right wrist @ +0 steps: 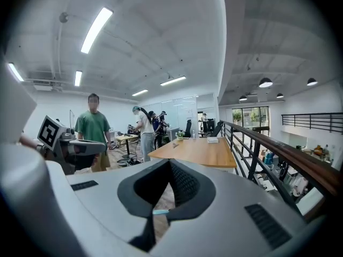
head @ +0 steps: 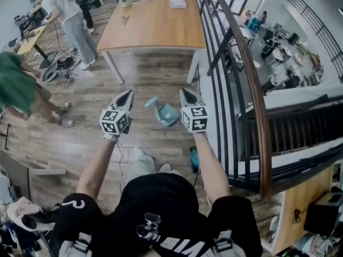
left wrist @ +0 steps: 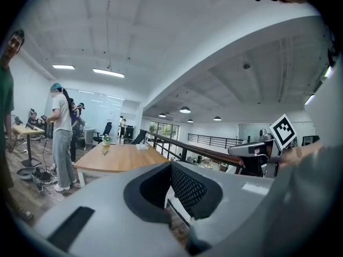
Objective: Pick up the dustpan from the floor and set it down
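Note:
The light-blue dustpan (head: 164,113) lies on the wood floor ahead of my feet, its handle pointing up-left. Both grippers are held up above it at about chest height, apart from it. My left gripper (head: 127,94) is left of the dustpan and my right gripper (head: 185,93) is right of it; each looks shut with nothing in it. In the left gripper view the jaws (left wrist: 171,165) meet at the tip and are empty. The right gripper's jaws (right wrist: 170,163) likewise close on nothing. Each gripper view shows the other gripper off to the side, pointing roughly level.
A long wooden table (head: 153,23) stands ahead of the dustpan. A dark railing (head: 252,90) runs along the right, with a drop beyond it. Two people (head: 67,15) stand at the left near desks and cables. A small teal object (head: 194,158) lies by my right foot.

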